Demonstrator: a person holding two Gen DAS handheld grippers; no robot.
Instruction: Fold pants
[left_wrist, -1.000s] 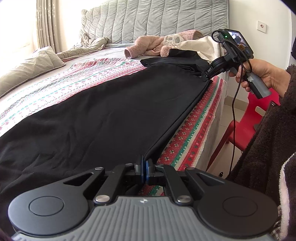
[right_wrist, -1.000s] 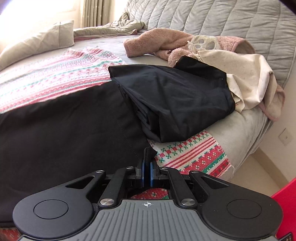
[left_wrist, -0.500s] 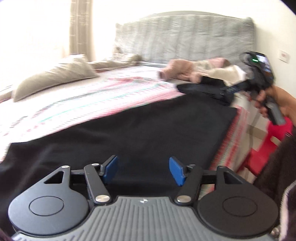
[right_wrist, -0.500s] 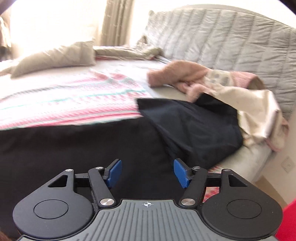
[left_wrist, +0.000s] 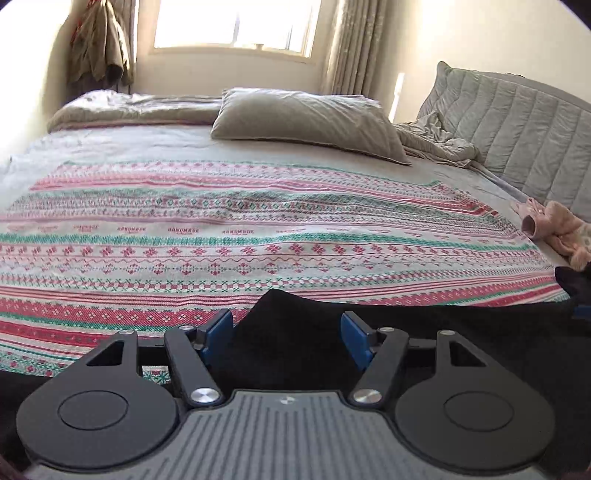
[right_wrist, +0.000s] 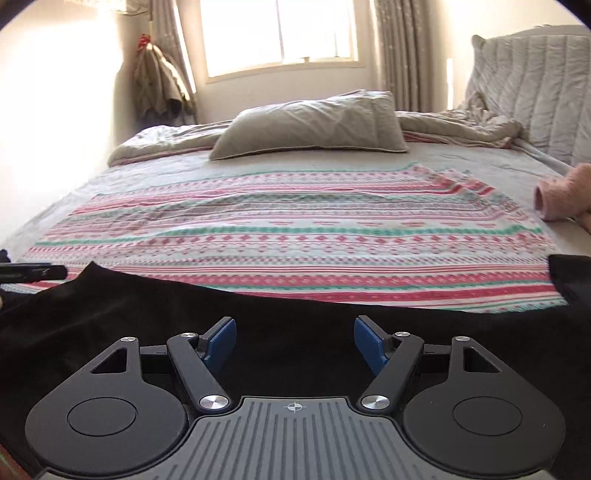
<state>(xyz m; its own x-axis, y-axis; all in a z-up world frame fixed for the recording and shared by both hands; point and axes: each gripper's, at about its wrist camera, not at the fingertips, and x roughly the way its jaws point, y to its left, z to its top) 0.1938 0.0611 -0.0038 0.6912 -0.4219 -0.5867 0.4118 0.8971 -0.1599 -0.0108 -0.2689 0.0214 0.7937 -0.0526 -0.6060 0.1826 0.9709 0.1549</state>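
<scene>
The black pants (left_wrist: 424, 332) lie flat along the near edge of the bed, on a red, green and white patterned blanket (left_wrist: 221, 236). My left gripper (left_wrist: 287, 341) is open and empty, low over the pants, with a raised fold of black cloth between its blue pads. In the right wrist view the pants (right_wrist: 147, 314) spread across the bottom. My right gripper (right_wrist: 294, 343) is open and empty just above them. A tip of the left gripper (right_wrist: 33, 273) shows at the far left.
A grey pillow (left_wrist: 306, 122) and rumpled grey bedding lie at the far side under the window. A quilted grey headboard (left_wrist: 517, 122) is on the right. Pink clothing (left_wrist: 557, 232) and another black garment (left_wrist: 574, 284) lie at the right edge.
Both grippers were shut on the pants' edge a second ago, then opened and let go. Both have swung left to face across the bed toward the window.
</scene>
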